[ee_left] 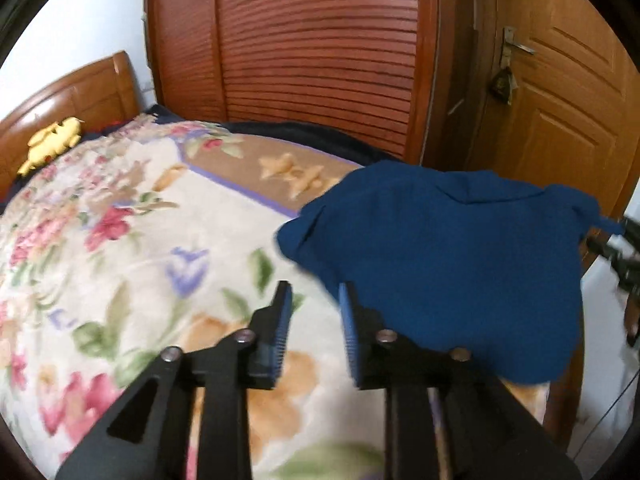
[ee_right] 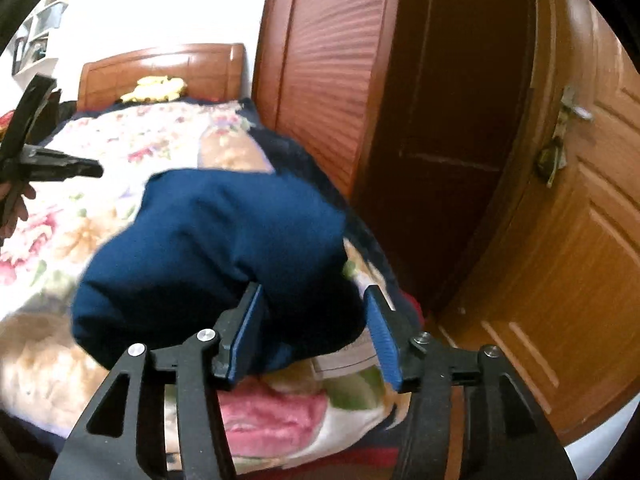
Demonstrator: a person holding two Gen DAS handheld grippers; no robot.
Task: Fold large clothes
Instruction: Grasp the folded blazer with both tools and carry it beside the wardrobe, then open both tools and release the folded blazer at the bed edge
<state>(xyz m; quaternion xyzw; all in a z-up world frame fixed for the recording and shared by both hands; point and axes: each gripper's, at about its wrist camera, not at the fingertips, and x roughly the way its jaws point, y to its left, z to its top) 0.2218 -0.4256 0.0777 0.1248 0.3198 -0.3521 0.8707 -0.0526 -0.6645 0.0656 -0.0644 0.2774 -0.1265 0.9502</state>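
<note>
A dark blue garment (ee_left: 440,256) lies bunched and folded on the floral blanket (ee_left: 140,240) near the bed's corner. It also shows in the right wrist view (ee_right: 224,252). My left gripper (ee_left: 314,300) is open and empty, just left of the garment's edge. My right gripper (ee_right: 314,296) is open, its jaws standing on either side of the garment's near edge without closing on it. The left gripper also shows in the right wrist view (ee_right: 86,168), and part of the right gripper shows at the right edge of the left wrist view (ee_left: 624,256).
A yellow plush toy (ee_left: 54,144) lies by the wooden headboard (ee_left: 80,96). A slatted wooden wardrobe (ee_left: 312,48) stands behind the bed. A wooden door (ee_right: 580,220) with a handle and keys is at the right.
</note>
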